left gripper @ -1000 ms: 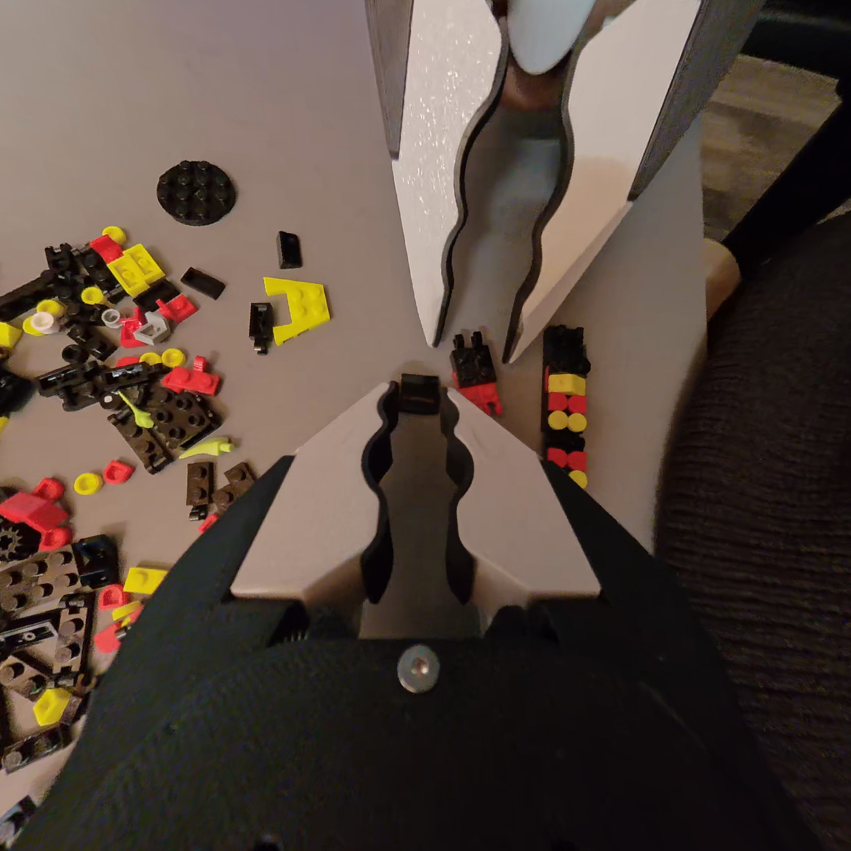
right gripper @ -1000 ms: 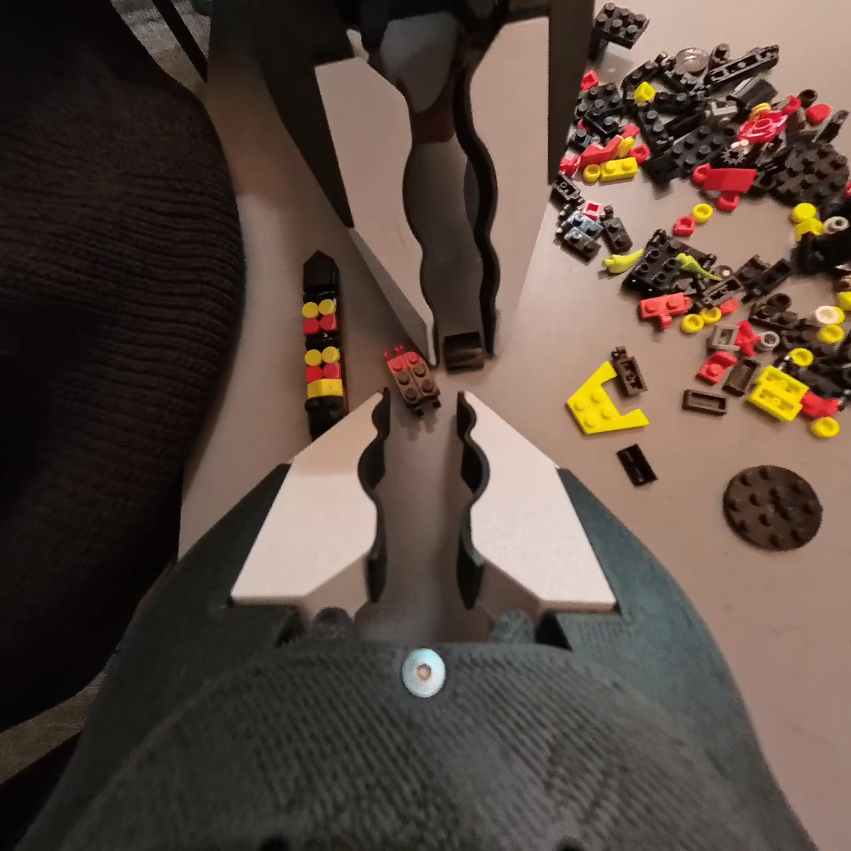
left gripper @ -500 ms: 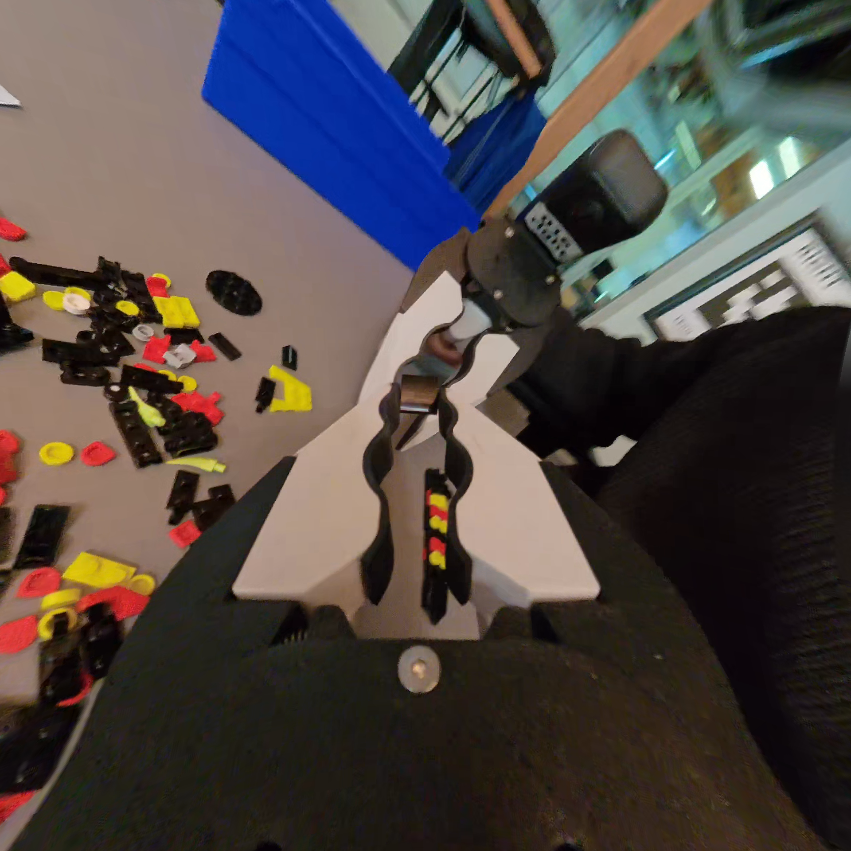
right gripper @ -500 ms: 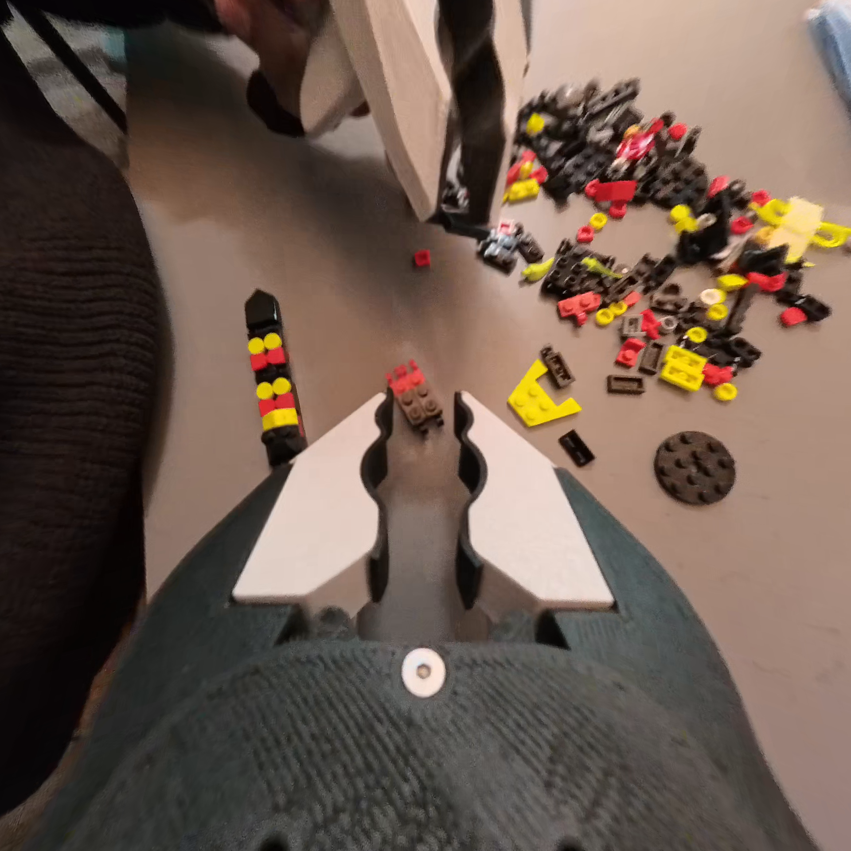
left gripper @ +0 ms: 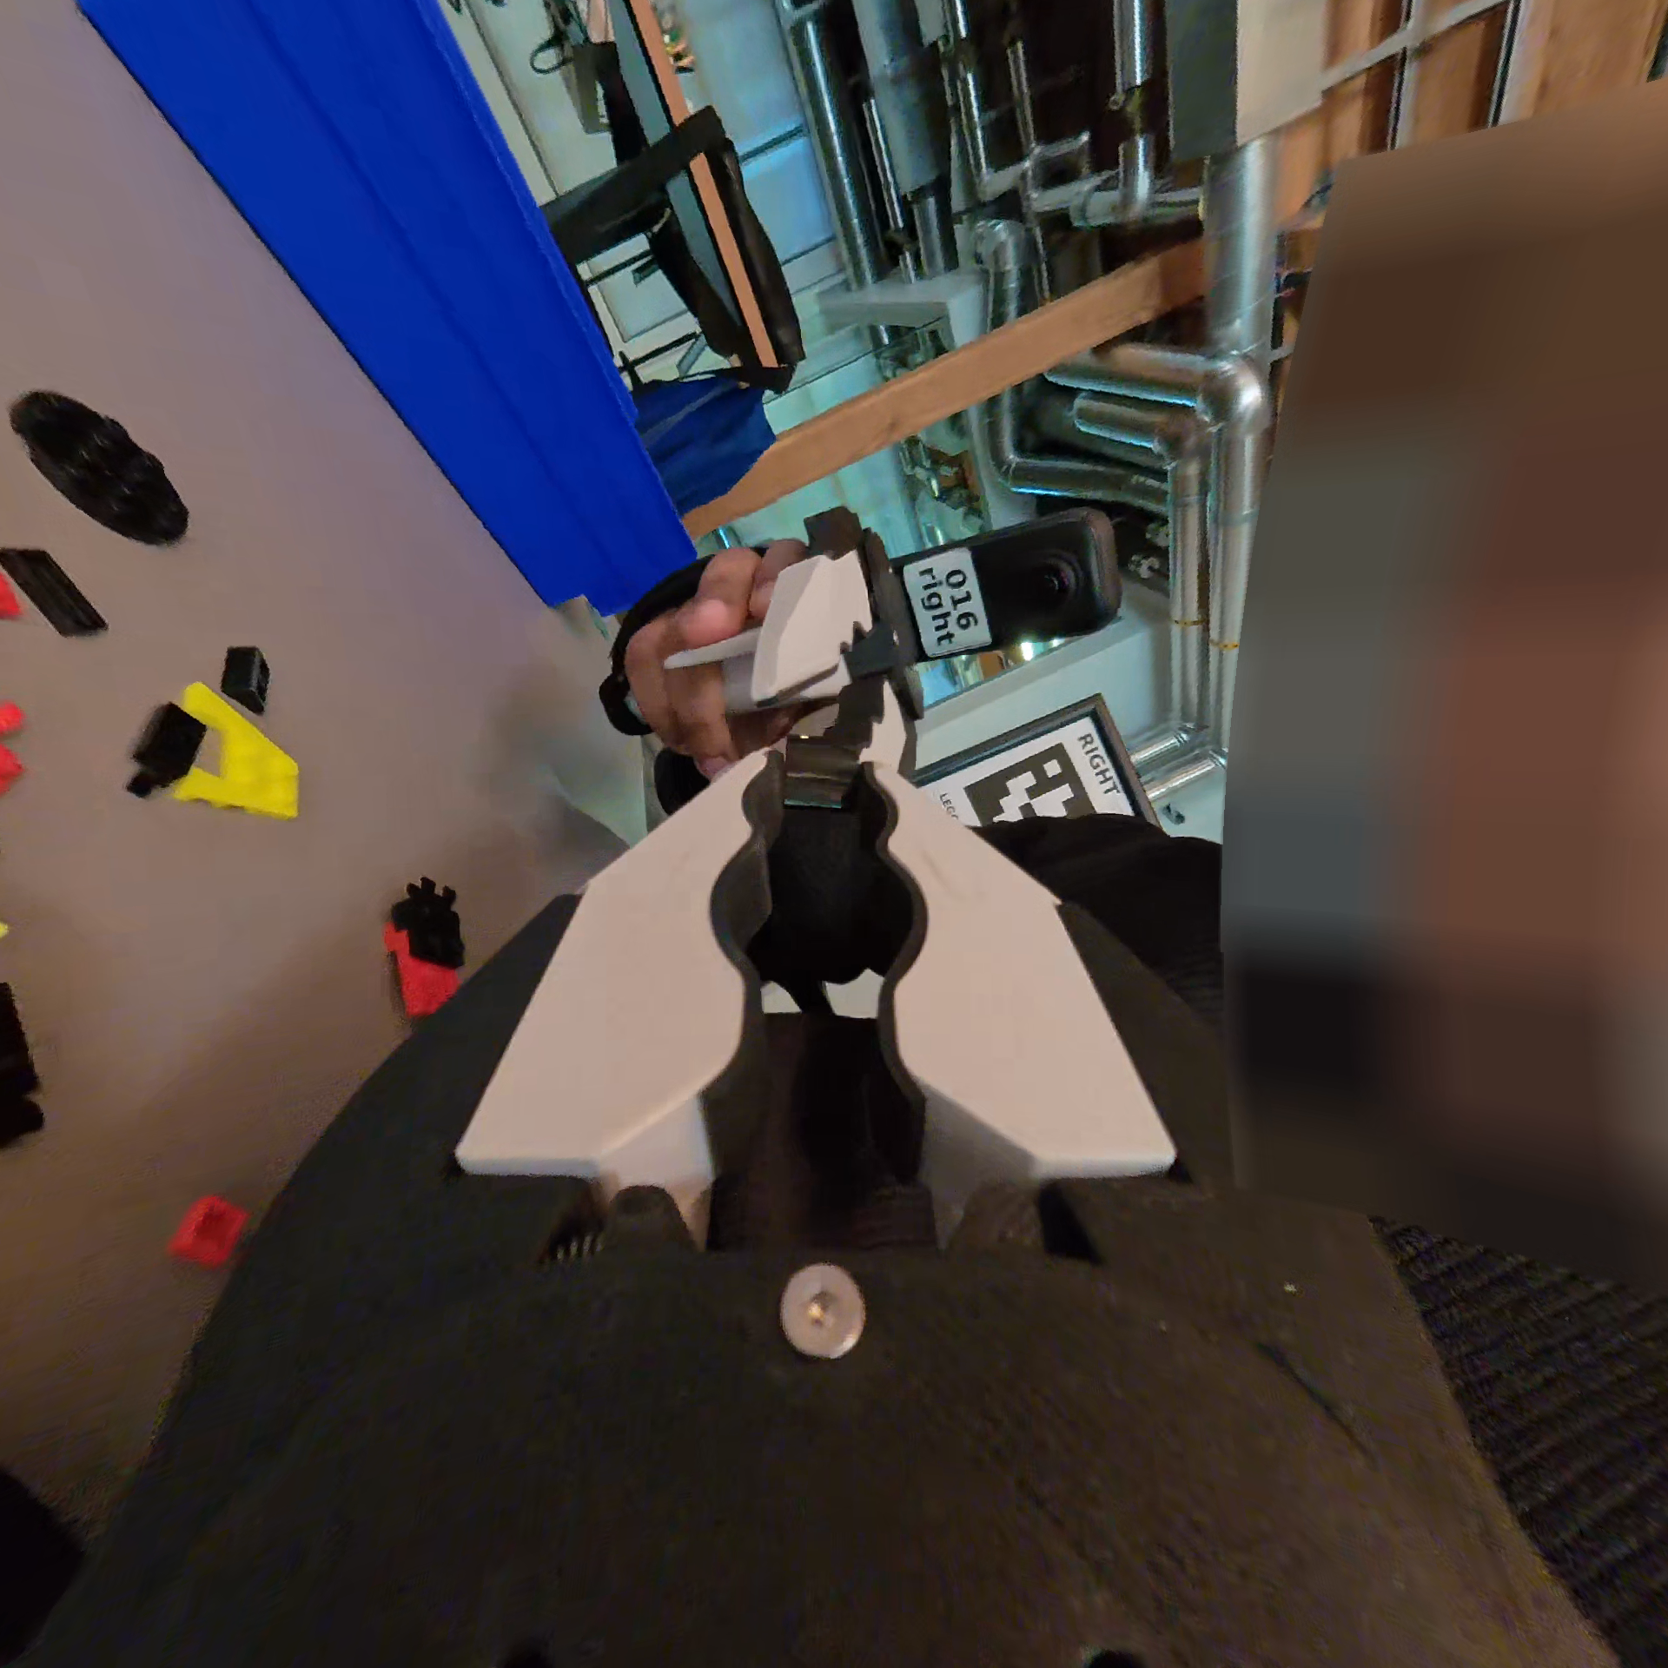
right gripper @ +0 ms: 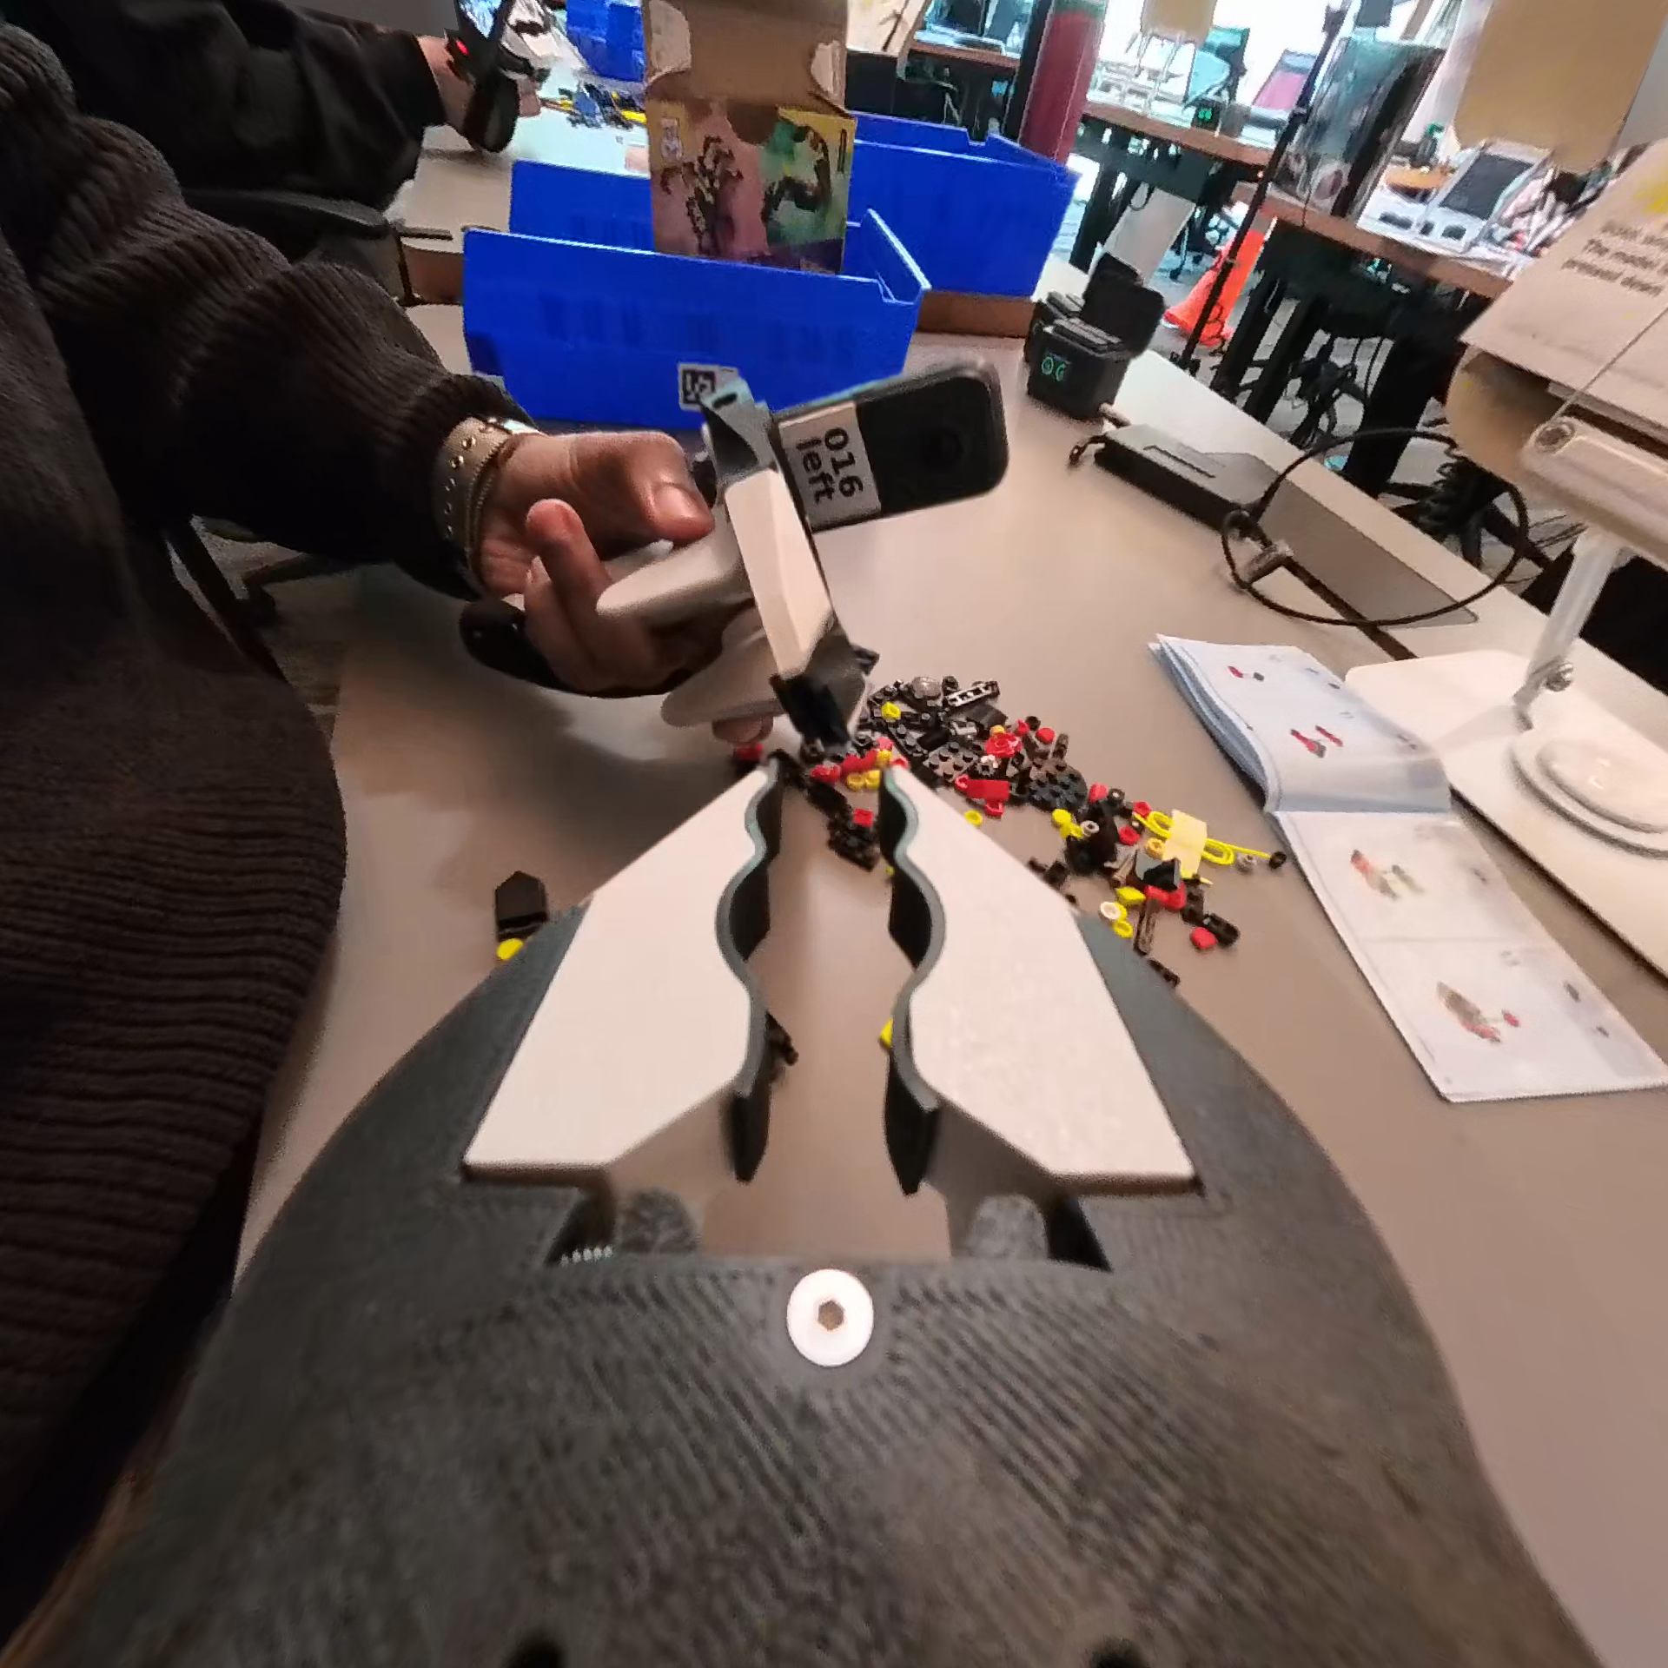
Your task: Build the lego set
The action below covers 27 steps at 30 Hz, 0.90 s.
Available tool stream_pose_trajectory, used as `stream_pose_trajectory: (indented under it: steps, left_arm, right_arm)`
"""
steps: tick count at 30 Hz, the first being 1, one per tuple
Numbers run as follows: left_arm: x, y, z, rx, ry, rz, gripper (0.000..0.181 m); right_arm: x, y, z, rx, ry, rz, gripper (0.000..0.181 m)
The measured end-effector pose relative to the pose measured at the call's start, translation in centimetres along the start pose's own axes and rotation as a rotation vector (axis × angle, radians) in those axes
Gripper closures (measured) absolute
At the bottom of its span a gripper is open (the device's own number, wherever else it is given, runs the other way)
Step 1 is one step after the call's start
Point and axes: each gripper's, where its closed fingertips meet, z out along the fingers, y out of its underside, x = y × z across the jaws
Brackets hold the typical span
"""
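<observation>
The left gripper [left gripper: 817, 783] pinches a small black brick [left gripper: 815, 787] tight, lifted above the brick pile [right gripper: 984, 785] so I think it can be fitted on, while the right gripper [right gripper: 829, 778] waits near the pile with its fingers apart, holding nothing.

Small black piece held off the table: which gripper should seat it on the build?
Left, probably. The left gripper is shut on the small black piece; the right gripper is open and empty, free to steady the build.
</observation>
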Motion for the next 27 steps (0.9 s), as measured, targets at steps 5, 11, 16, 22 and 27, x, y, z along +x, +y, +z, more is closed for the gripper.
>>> stream_pose_trajectory:
  steps: [5, 11, 16, 22, 27]
  left_arm:
    - [-0.3, 0.7, 0.5, -0.018, -0.007, -0.021, 0.167]
    - [-0.5, 0.8, 0.4, -0.029, -0.019, -0.014, 0.167]
    - [-0.1, 0.3, -0.1, -0.008, -0.033, 0.092, 0.149]
    - [0.4, -0.2, -0.4, -0.022, -0.21, 0.533, 0.146]
    - [2.3, -0.7, 0.0, 0.018, -0.356, 0.847, 0.151]
  right_arm:
    - [-0.3, -0.2, 0.1, 0.007, -0.011, -0.018, 0.164]
    - [-0.8, -0.1, 0.2, 0.001, -0.044, -0.023, 0.177]
    - [0.3, -0.7, -0.1, 0.054, -0.063, 0.181, 0.179]
    - [0.7, -1.3, -0.3, 0.163, -0.284, 0.692, 0.18]
    - [-0.9, -2.9, 0.0, 0.26, -0.606, 1.153, 0.179]
